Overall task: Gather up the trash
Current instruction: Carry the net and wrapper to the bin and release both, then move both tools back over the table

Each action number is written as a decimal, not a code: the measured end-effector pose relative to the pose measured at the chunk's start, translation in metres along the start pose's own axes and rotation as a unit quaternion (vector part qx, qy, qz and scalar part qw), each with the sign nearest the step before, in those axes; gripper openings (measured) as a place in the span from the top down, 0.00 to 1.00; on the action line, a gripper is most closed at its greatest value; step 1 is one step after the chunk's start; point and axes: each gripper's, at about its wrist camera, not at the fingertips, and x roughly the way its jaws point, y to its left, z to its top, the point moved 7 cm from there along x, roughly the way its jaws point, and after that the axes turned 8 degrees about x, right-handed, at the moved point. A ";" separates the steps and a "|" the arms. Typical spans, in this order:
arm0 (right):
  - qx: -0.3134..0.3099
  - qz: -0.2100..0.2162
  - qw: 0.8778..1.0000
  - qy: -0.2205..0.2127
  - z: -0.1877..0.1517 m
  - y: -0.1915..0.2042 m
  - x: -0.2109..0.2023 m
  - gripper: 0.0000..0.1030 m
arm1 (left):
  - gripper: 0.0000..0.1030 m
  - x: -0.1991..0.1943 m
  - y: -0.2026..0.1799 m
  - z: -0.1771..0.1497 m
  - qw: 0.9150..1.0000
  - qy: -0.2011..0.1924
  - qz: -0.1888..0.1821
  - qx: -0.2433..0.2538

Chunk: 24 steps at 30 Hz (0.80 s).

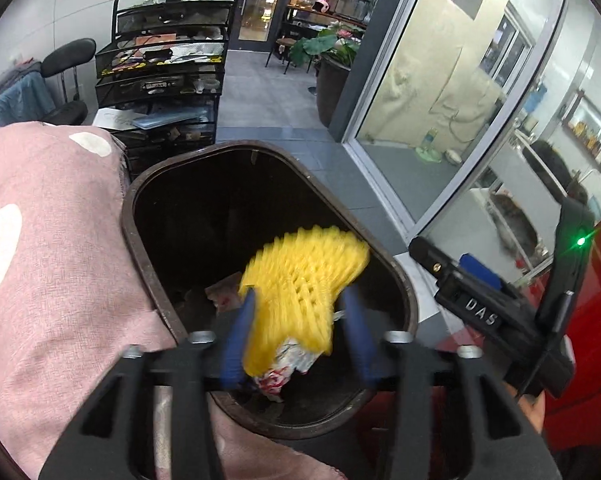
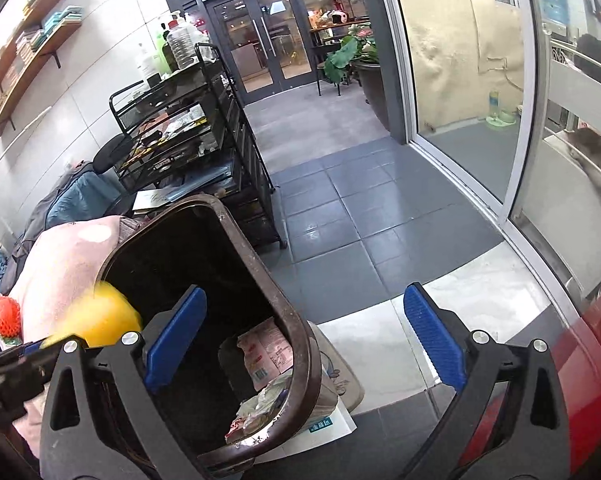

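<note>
Grey floor tiles (image 2: 340, 208) fill mid-frame. Centre-low, the left claw (image 1: 296, 320) has let go — yellow foam net (image 1: 300, 280) lies loose between its pads, over the brown bin (image 1: 148, 280). Net looks light, soft, springy; pinch its gathered end. Right claw (image 2: 300, 340) gapes, empty.

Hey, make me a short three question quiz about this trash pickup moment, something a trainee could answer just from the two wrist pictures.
1. True or false: the yellow foam net is over the open brown bin.
2. Which claw has nothing between its fingers? A) left claw B) right claw
3. Fill in: left of the bin lies a pink cushion with ____ dots.

Key
1. True. The net sits between the left claw's blue fingers, above the bin's mouth, with wrappers already inside.
2. B. Its fingers stand wide apart over the bin's rim and the grey floor.
3. White.
</note>
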 end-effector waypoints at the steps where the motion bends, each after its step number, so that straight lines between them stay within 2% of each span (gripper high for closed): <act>1: 0.000 0.000 1.000 0.000 0.000 0.000 0.001 0.05 | 0.31 0.000 0.000 -0.001 1.000 0.000 0.002 0.002; 2: 0.001 0.000 1.000 0.000 0.000 0.000 0.001 0.05 | 0.24 -0.001 -0.001 -0.002 1.000 0.001 0.004 0.006; 4: 0.001 -0.001 1.000 0.001 0.000 0.000 0.001 0.05 | 0.20 -0.003 -0.001 -0.002 1.000 0.000 0.010 0.012; 11: 0.003 0.012 1.000 0.001 0.000 0.002 -0.003 0.05 | 0.12 -0.028 0.001 -0.001 0.998 -0.026 0.045 0.030; 17: -0.006 0.033 0.999 -0.007 0.001 0.017 -0.011 0.05 | 0.07 -0.065 0.003 -0.003 0.994 -0.070 0.073 0.043; 24: -0.045 0.089 0.995 -0.020 -0.002 0.061 -0.033 0.05 | 0.05 -0.107 0.019 -0.018 0.987 -0.111 0.109 0.037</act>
